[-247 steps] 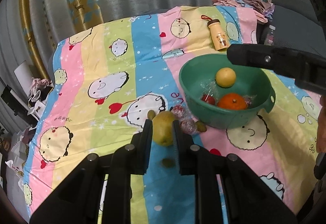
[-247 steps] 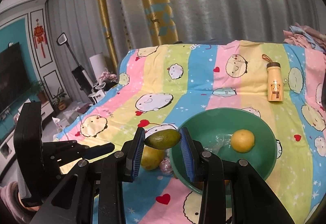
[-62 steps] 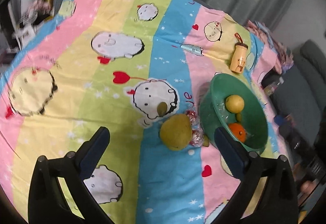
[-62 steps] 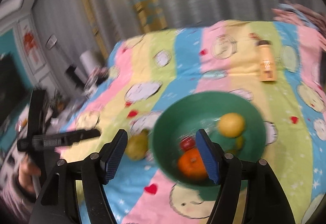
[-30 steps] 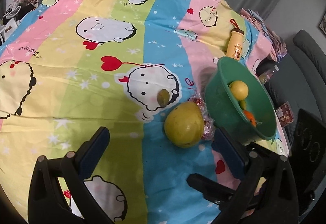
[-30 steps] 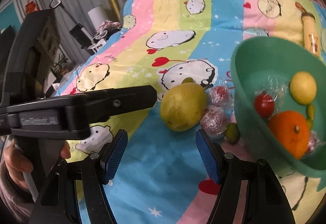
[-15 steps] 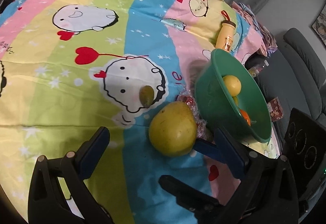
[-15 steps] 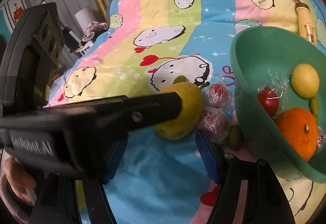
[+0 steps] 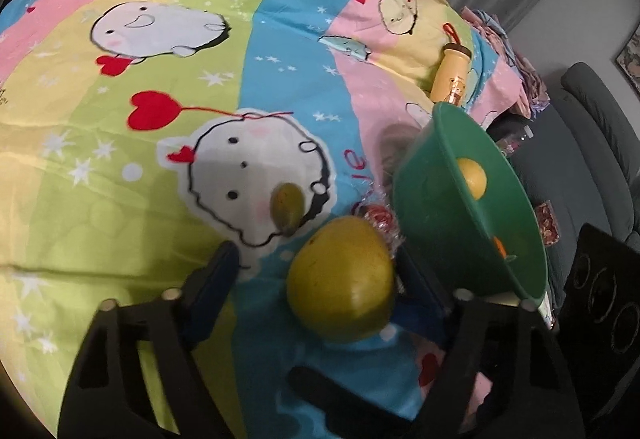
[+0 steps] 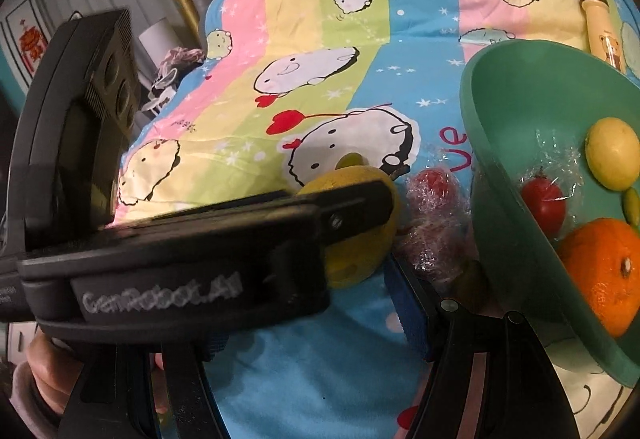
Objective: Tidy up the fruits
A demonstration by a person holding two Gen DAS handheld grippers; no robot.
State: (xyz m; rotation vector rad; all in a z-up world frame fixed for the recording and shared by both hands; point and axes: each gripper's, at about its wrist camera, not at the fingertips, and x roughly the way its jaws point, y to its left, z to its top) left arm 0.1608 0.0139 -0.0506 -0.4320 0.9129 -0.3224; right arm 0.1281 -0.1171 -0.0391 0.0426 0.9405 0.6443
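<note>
A big yellow-green pear-like fruit (image 9: pixel 340 281) lies on the cartoon bedspread beside the green bowl (image 9: pixel 436 207). My left gripper (image 9: pixel 316 283) is open, its fingers on either side of this fruit, apart from it. It also shows in the right wrist view (image 10: pixel 360 239), half hidden by the left gripper's body (image 10: pixel 180 251). My right gripper (image 10: pixel 312 315) is open just below the fruit. The bowl (image 10: pixel 516 143) holds an orange (image 10: pixel 600 271), a lemon (image 10: pixel 612 153), a wrapped red fruit (image 10: pixel 544 199) and a small green fruit (image 10: pixel 632 205).
A small green fruit (image 9: pixel 286 207) lies on the bedspread left of the bowl. Wrapped red fruits (image 10: pixel 436 207) lie between the big fruit and the bowl. A yellow bottle (image 9: pixel 450 77) lies behind the bowl. A grey sofa (image 9: pixel 592 143) is to the right.
Both grippers have come down and closer to the big yellow-green fruit. The left gripper's fingers now flank it. The left gripper's body now covers more of the right wrist view.
</note>
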